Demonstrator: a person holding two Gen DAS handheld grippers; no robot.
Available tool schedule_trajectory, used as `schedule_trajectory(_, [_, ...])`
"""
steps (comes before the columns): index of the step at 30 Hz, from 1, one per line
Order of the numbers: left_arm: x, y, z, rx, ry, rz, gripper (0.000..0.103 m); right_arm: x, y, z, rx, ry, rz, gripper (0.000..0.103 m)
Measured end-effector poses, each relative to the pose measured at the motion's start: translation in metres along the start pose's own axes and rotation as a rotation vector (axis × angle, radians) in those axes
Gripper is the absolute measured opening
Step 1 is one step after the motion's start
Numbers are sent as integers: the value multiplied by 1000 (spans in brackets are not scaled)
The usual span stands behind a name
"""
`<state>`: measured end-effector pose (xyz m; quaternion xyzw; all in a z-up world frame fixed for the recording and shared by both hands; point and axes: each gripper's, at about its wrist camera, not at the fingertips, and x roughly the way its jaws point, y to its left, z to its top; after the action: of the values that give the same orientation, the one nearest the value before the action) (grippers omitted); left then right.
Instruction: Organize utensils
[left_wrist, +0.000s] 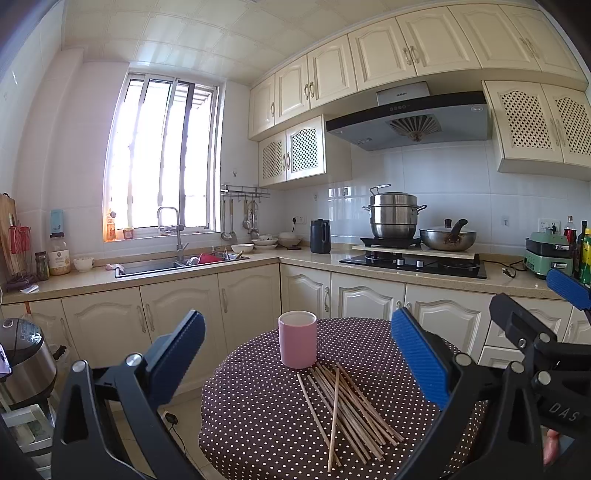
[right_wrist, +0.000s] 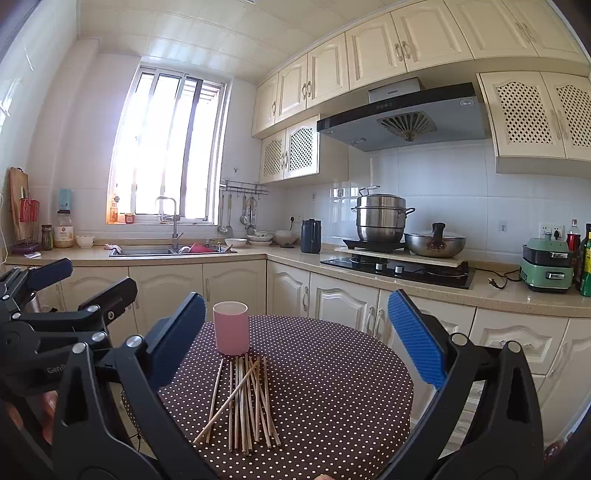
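A pink cup (left_wrist: 297, 339) (right_wrist: 231, 328) stands upright on a round table with a brown polka-dot cloth (left_wrist: 258, 424) (right_wrist: 332, 387). Several wooden chopsticks (left_wrist: 347, 410) (right_wrist: 247, 402) lie in a loose pile just in front of the cup. My left gripper (left_wrist: 297, 354) is open above the near side of the table, nothing between its blue pads. My right gripper (right_wrist: 295, 339) is open too, to the right of the pile, holding nothing. Each gripper shows at the edge of the other's view, the right gripper (left_wrist: 546, 314) and the left gripper (right_wrist: 62, 288).
Cream kitchen cabinets (left_wrist: 251, 302) ring the table closely behind it. The counter holds a sink (left_wrist: 177, 262), a dark jug (left_wrist: 320, 236), a stove with a steamer pot (left_wrist: 393, 218) and a wok (left_wrist: 447, 238). A rice cooker (left_wrist: 26, 358) stands at the left on the floor side.
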<state>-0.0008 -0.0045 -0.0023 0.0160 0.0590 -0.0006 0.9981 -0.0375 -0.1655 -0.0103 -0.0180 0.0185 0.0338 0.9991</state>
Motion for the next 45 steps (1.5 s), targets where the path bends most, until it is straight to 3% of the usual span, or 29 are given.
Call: schedule_trajectory(45, [3, 6, -5, 1, 14, 9, 99, 11, 3, -2, 16, 29, 5, 97])
